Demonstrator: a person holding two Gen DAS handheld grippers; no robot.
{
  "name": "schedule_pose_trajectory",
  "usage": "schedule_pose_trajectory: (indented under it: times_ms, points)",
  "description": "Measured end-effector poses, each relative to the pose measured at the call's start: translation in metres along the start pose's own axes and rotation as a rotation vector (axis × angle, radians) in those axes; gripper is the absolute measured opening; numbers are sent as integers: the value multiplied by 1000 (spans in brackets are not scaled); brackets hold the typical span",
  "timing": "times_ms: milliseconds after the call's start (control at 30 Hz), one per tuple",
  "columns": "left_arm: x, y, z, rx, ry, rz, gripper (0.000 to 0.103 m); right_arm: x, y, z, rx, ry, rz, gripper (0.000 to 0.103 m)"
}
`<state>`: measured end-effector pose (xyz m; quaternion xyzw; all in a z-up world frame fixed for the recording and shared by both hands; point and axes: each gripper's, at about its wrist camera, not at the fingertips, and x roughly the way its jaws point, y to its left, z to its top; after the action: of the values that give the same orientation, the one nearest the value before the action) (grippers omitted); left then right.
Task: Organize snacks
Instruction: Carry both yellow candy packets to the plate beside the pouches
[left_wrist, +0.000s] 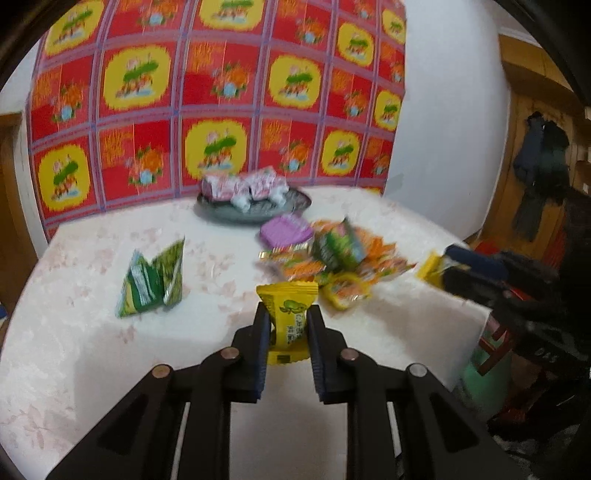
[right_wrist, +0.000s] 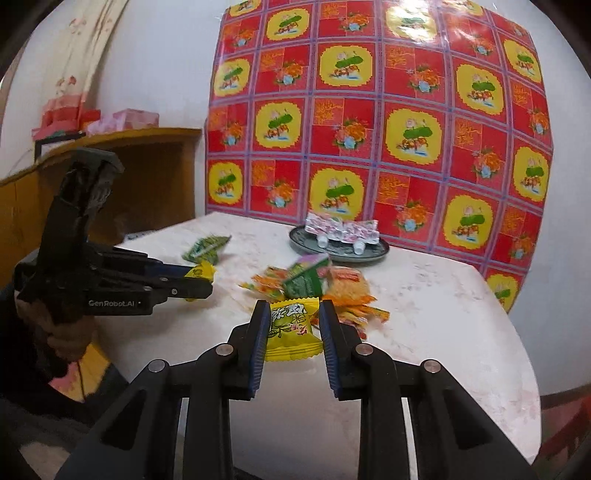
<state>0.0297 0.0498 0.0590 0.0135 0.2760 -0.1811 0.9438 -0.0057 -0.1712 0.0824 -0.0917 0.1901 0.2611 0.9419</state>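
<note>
My left gripper (left_wrist: 287, 314) is shut on a yellow snack packet (left_wrist: 288, 317), held above the table's near side. My right gripper (right_wrist: 293, 314) is shut on another yellow snack packet (right_wrist: 291, 330), also above the table. In the right wrist view the left gripper (right_wrist: 199, 282) shows at the left with its yellow packet (right_wrist: 201, 272). In the left wrist view the right gripper (left_wrist: 443, 271) shows at the right. A mixed pile of orange, green and yellow packets (left_wrist: 332, 258) (right_wrist: 321, 288) lies mid-table. Two green packets (left_wrist: 155, 280) (right_wrist: 205, 247) lie apart to the left.
A dark plate (left_wrist: 291, 208) (right_wrist: 373, 253) at the back of the table holds white-pink packets (left_wrist: 247, 186) (right_wrist: 340, 229). A purple packet (left_wrist: 284, 230) lies in front of it. A patterned red-yellow sheet (right_wrist: 369, 129) covers the wall. A wooden cabinet (right_wrist: 129, 184) stands left.
</note>
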Motion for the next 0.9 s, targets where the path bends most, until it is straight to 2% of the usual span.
schedule_pose_trajectory:
  times_ms: [200, 333, 467, 533, 633, 900]
  points:
    - [-2, -5, 36, 51, 9, 28, 20, 11, -21, 18, 103, 24, 32, 28]
    - [11, -6, 69, 116, 21, 79, 20, 25, -46, 45, 143, 31, 42, 28]
    - [38, 7, 96, 135, 67, 138, 20, 48, -73, 70, 169, 74, 24, 28]
    - [54, 17, 107, 135, 91, 163, 20, 67, -89, 83, 146, 105, -25, 28]
    - [83, 39, 123, 102, 134, 178, 20, 98, -108, 98, 106, 146, -70, 28]
    - [152, 87, 139, -41, 264, 143, 20, 183, -128, 108, 49, 261, -49, 28]
